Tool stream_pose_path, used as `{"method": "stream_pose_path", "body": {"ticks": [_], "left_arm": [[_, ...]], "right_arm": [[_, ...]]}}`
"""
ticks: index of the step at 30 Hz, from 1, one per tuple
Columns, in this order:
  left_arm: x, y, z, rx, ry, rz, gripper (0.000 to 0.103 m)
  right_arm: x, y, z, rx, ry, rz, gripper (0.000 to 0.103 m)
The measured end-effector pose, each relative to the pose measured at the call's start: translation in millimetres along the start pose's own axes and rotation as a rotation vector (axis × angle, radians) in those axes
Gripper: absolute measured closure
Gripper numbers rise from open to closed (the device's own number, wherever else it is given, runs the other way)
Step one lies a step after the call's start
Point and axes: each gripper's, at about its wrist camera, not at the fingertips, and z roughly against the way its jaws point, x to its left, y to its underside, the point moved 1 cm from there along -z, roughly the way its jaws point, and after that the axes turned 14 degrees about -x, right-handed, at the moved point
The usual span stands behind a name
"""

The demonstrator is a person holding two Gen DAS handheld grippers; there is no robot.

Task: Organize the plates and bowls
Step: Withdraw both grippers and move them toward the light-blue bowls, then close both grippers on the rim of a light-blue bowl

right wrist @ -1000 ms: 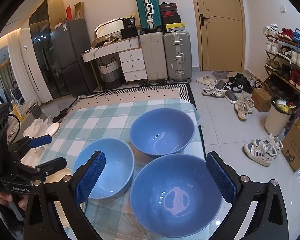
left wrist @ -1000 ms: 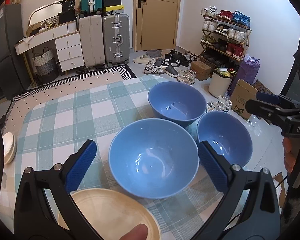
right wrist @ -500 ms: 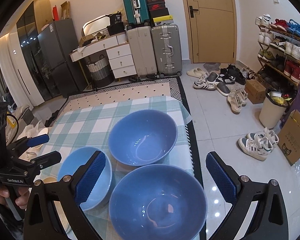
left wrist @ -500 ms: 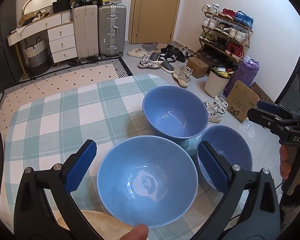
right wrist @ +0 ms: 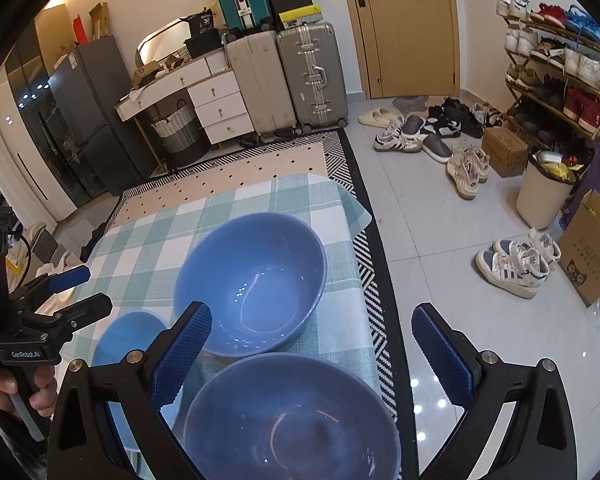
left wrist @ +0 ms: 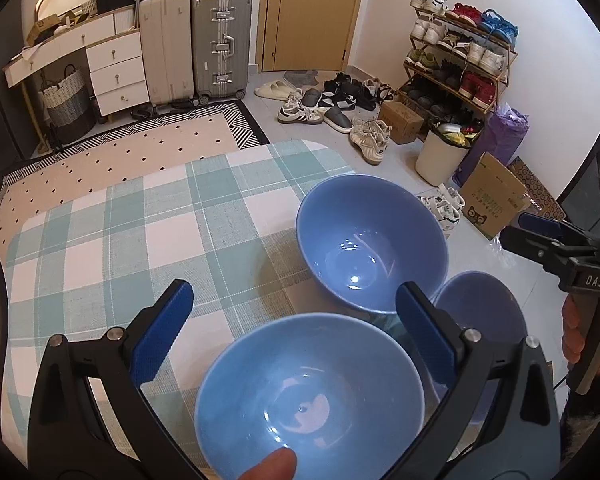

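Left gripper [left wrist: 296, 320]: black frame, blue ribbed pads, jaws spread wide and pinching nothing; it hangs above the near side of the table, pointed toward the far edge, with a round glossy blue ceramic bowl [left wrist: 310, 396] directly below and between its fingers, the rim lying inside the gap but apparently clear of both pads. A fingertip [left wrist: 270, 466] of the holding hand shows at the bottom of the left view. Table: covered by a green-and-white checked cloth [left wrist: 140, 240]. Second blue bowl, same make [left wrist: 372, 246]: stands just beyond the first, toward the table's far right corner, upright and empty, ahead and to the right of the left gripper. Third blue bowl [right wrist: 292, 420]: sits at the right edge of the table, close beside the other two, directly below the right gripper. Being round, the bowls have no long axis to align to. Right gripper [right wrist: 312, 344]: same build, jaws likewise spread and empty, poised over the right edge and pointed across the table toward the far corner; the third bowl's left rim lies under its left pad, while its right pad hangs out past the table over the tiled floor [right wrist: 440, 220]. Judgement: each gripper is nearest the bowl beneath it, and the far bowl lies roughly midway, reachable by either; a rim pinch seems needed for stacking.
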Motion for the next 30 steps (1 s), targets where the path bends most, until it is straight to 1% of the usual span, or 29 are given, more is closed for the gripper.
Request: {"method": "stream_pose_path", "body": {"ticks": [7, 9, 11, 15, 17, 19, 20, 21, 22, 26, 27, 29, 30], "left_arm": [[0, 3, -44, 0.051, 0.008, -0.001, 0.002], [-2, 4, -54, 0.058, 0.007, -0.006, 0.003], [-4, 5, -63, 0.074, 0.007, -0.013, 0.004], [-8, 7, -83, 0.107, 0.017, -0.025, 0.013], [-9, 8, -90, 0.119, 0.022, -0.028, 0.015], [-10, 9, -98, 0.139, 0.035, -0.026, 0.021], [-10, 10, -101, 0.147, 0.038, -0.025, 0.028], [-10, 11, -105, 0.155, 0.041, -0.024, 0.032], [-10, 12, -109, 0.162, 0.041, -0.024, 0.033], [-10, 15, -120, 0.174, 0.040, -0.029, 0.041], [-10, 15, -123, 0.178, 0.041, -0.030, 0.043], [-12, 16, -126, 0.181, 0.042, -0.037, 0.046], [-12, 16, -128, 0.183, 0.041, -0.041, 0.049]], "right_arm": [[-9, 6, -34, 0.053, -0.003, -0.023, 0.001], [-10, 8, -42, 0.065, 0.001, -0.026, 0.004], [-11, 10, -50, 0.083, 0.002, -0.025, 0.013], [-11, 13, -63, 0.105, -0.002, -0.023, 0.018], [-11, 16, -71, 0.119, -0.004, -0.021, 0.023], [-11, 18, -77, 0.132, -0.006, -0.019, 0.024], [-11, 19, -80, 0.139, -0.007, -0.019, 0.027], [-11, 19, -82, 0.143, -0.008, -0.019, 0.028], [-11, 20, -84, 0.147, -0.007, -0.018, 0.031], [-11, 21, -93, 0.162, -0.009, -0.016, 0.034], [-10, 22, -95, 0.165, -0.010, -0.016, 0.036], [-11, 22, -99, 0.172, -0.007, -0.015, 0.044], [-11, 23, -100, 0.175, -0.006, -0.015, 0.046]]}}
